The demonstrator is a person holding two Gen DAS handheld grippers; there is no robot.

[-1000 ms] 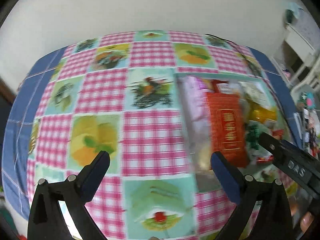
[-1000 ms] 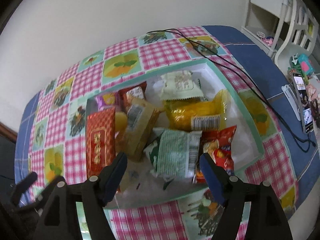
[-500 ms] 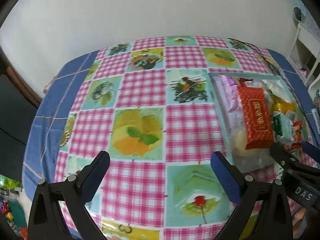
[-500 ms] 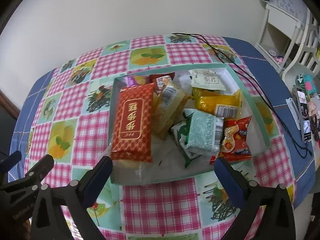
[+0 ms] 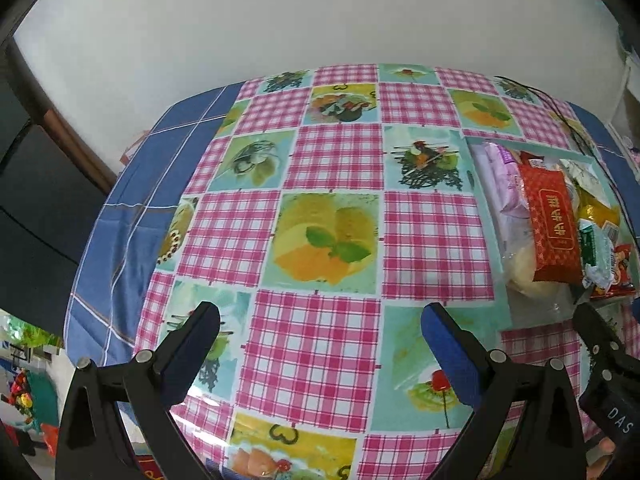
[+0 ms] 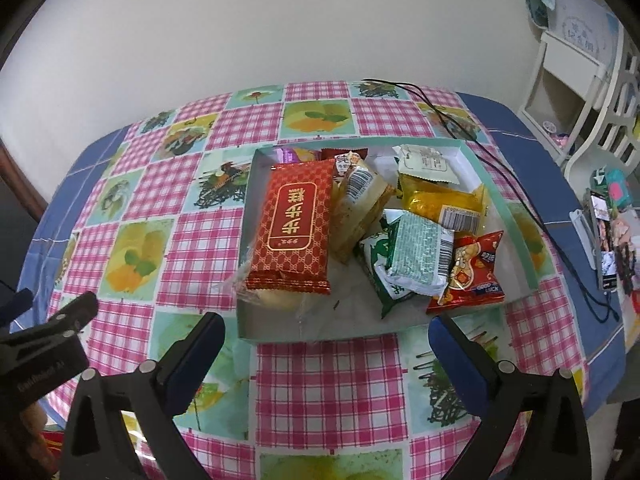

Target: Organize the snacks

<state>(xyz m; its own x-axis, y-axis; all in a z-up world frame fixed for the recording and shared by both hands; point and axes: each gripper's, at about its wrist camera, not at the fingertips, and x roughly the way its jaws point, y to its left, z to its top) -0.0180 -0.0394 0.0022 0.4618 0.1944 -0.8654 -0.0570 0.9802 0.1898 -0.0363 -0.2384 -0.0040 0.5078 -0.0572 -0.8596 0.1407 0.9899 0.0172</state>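
A shallow teal-rimmed box [image 6: 520, 240] on the checked tablecloth holds several snack packs: a large red pack [image 6: 296, 224], a yellow pack [image 6: 440, 200], a green-white pack [image 6: 420, 260], a small red pack [image 6: 472, 276]. The box also shows at the right of the left wrist view [image 5: 490, 216]. My right gripper [image 6: 326, 344] is open and empty, above the cloth just in front of the box. My left gripper [image 5: 320, 336] is open and empty over bare cloth, left of the box.
A black cable [image 6: 520, 200] runs along the table's right side past the box. A phone and small items [image 6: 604, 240] lie off the right edge. White furniture [image 6: 580, 80] stands at the back right. A wall is behind the table.
Both grippers have pulled back and up from the box; the box looks smaller and farther. The right gripper's jaws have opened wider. Snacks have not moved.
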